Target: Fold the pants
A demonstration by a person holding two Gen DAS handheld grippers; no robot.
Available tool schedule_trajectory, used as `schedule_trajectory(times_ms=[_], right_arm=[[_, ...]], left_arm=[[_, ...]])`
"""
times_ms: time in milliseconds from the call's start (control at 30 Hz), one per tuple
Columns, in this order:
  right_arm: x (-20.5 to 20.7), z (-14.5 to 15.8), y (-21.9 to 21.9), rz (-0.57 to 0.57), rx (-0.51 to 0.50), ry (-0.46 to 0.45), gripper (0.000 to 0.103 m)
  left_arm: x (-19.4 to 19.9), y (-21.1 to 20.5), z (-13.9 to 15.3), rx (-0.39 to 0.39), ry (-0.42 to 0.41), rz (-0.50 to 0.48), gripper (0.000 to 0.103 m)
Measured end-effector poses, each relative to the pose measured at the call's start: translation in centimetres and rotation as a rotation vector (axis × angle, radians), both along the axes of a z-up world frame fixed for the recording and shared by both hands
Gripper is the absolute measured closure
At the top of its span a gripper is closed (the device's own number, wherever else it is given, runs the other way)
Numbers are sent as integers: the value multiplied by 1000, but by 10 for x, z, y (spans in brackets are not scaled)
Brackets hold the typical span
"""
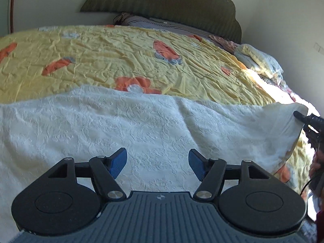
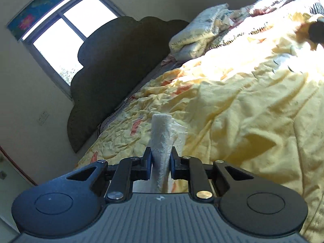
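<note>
Two grippers work over a bed (image 1: 85,60) spread with a crumpled yellow floral cover. Ahead of and beneath the left gripper (image 1: 157,163) lie the white pants (image 1: 125,125), spread broadly across the near part of the bed, with one end lifted off to that gripper's right. The cloth is embossed, thin-looking and limp; it likely weighs little, sags wherever unsupported and slides easily on the cover, so it wants holding at edges or corners rather than mid-panel. The left gripper stands wide apart, holding nothing, blue pads just above the fabric. The right gripper (image 2: 161,160) is closed narrowly on a bunched roll of the same white cloth, which rises between its pads and hangs below.
</note>
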State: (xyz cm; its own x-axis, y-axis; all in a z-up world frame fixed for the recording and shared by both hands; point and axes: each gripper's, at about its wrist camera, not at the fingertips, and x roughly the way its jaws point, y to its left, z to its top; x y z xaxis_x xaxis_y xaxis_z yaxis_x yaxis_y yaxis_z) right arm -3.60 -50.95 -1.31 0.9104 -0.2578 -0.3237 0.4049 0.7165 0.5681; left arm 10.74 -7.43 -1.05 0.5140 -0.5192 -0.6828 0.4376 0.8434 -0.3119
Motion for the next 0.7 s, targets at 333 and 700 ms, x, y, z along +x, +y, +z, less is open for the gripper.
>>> schedule_trajectory(times_ms=[333, 700], right_arm=[[49, 30, 209, 586, -536, 87, 87], [18, 21, 257, 759, -637, 70, 86]], left_arm=[[44, 13, -34, -629, 416, 7, 16], [79, -45, -54, -663, 524, 37, 20]])
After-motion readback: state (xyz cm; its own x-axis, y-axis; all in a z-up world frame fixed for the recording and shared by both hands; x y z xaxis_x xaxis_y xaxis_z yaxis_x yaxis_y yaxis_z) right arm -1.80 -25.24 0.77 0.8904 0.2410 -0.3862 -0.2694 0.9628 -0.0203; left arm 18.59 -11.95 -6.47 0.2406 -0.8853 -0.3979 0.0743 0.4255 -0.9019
